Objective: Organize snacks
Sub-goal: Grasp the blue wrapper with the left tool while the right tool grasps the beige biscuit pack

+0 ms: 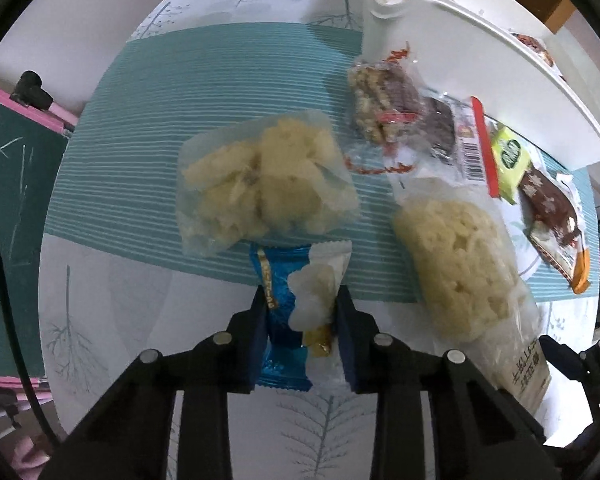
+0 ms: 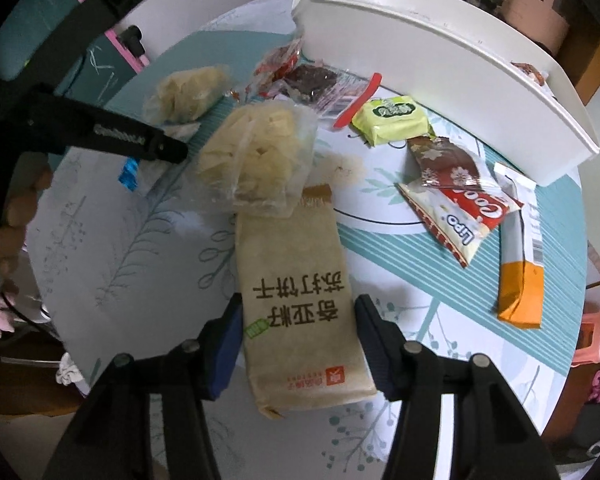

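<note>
Two grippers, one packet each.
The left gripper (image 1: 302,312) pinches a blue packet (image 1: 278,320); the right gripper (image 2: 298,320) straddles a cracker pack (image 2: 300,300), contact unclear.

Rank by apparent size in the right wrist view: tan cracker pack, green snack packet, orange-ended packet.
1. tan cracker pack, though it is nearest the camera, which inflates it.
2-3. green snack packet and orange-ended packet: look similar, so unranked.

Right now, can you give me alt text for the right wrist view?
The right gripper straddles a tan cracker packet on the table, jaws open. Beyond lie a clear bag of pale snacks, small wrapped treats and a white bin.
</note>
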### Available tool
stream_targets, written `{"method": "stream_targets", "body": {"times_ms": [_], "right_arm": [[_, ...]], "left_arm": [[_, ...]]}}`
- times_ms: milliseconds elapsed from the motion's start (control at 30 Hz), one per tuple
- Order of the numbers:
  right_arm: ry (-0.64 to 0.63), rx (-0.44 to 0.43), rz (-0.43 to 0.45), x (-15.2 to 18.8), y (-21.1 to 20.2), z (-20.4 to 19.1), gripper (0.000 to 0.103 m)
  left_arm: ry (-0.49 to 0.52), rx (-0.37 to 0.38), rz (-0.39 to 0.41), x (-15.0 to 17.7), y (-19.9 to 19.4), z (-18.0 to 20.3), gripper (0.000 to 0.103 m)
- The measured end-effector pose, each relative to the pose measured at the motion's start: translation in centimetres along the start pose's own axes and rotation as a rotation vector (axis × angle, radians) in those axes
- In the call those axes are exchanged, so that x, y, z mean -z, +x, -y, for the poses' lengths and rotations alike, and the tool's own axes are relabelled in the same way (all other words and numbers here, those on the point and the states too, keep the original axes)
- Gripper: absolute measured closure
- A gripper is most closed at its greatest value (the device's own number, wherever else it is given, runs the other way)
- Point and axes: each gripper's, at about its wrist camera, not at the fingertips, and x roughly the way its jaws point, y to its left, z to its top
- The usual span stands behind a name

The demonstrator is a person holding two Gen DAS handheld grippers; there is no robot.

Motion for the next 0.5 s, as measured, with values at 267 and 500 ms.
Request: {"method": "stream_targets", "body": {"times_ms": [267,500], "right_arm": [[0.045,-0.038,0.032,1.2,-3.5,1.5,0.053],[0.112,-0.104,0.022,2.0,-4.9,2.4,0.103]], "left_arm": [[0.085,0.025,0.023,2.5,-3.0,2.6,0.075],[0.173,0.07,0.028,3.8,-5.5,6.3,0.075]]}}
